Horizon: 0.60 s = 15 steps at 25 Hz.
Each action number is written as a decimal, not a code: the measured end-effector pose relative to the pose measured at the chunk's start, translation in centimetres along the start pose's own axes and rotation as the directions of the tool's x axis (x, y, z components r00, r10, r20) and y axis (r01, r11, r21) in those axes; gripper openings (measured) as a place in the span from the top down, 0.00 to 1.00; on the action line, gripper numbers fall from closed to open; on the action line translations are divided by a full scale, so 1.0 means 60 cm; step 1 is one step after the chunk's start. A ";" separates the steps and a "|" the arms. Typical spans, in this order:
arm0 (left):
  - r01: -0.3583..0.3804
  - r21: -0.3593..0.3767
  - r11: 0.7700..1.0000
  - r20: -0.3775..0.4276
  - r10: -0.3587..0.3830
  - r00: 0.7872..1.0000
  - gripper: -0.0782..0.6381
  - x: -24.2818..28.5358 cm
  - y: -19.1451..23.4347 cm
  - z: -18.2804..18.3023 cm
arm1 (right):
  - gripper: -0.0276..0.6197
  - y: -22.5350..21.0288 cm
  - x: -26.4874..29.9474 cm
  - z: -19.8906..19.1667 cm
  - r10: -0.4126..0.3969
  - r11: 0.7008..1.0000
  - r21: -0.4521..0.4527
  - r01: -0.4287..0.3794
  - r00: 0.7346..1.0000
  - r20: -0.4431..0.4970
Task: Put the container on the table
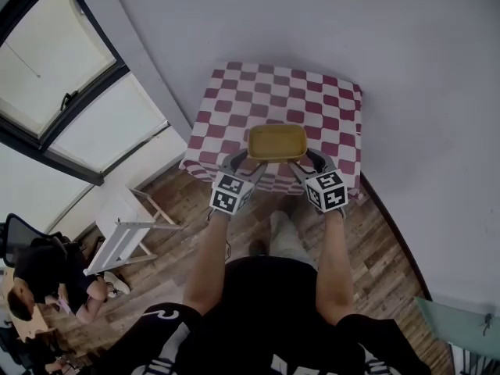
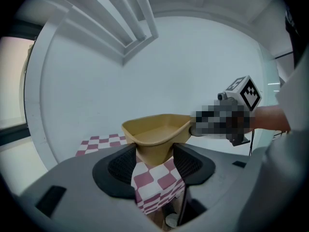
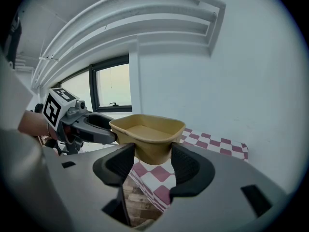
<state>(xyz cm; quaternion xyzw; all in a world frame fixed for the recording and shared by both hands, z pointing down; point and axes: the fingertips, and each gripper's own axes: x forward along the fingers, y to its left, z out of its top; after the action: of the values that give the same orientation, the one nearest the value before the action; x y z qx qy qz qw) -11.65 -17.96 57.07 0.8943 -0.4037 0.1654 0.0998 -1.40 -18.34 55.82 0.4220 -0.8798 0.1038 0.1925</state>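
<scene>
A shallow yellow container (image 1: 276,141) hangs over the near edge of the table (image 1: 281,92), which wears a red-and-white checked cloth. My left gripper (image 1: 244,161) is shut on its near left corner, my right gripper (image 1: 307,161) on its near right corner. In the left gripper view the container (image 2: 157,134) sits wedged between the black pads of the left gripper (image 2: 154,161), with the right gripper (image 2: 227,120) at its far side. The right gripper view shows the container (image 3: 147,132) clamped in the right gripper (image 3: 152,161) and the left gripper (image 3: 82,124) holding its other corner. The container looks empty.
A pale wall stands close behind and to the right of the table. Large windows (image 1: 70,92) run along the left. A white folding stand (image 1: 125,229) rests on the wooden floor left of me, with a seated person (image 1: 47,280) beyond it.
</scene>
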 end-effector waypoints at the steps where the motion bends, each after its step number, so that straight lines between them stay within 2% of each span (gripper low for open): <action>1: -0.002 -0.002 1.000 0.000 0.002 1.000 0.54 0.008 0.005 0.002 | 0.57 -0.007 0.007 0.002 0.001 1.000 0.000 -0.001 1.000 -0.001; 8: 0.019 -0.002 1.000 -0.022 -0.019 1.000 0.54 0.082 0.030 0.015 | 0.57 -0.074 0.045 0.001 -0.017 0.999 0.035 0.017 1.000 -0.018; 15: 0.073 -0.022 0.997 -0.054 -0.074 0.996 0.54 0.178 0.044 0.017 | 0.57 -0.155 0.079 -0.020 -0.046 0.997 0.064 0.050 0.997 -0.066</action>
<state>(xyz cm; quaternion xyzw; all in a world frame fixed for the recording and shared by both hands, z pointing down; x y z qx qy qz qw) -6.82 -27.34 60.25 0.9026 -0.3693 0.1821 0.1257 3.47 -27.05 59.10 0.4457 -0.8588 0.1415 0.2090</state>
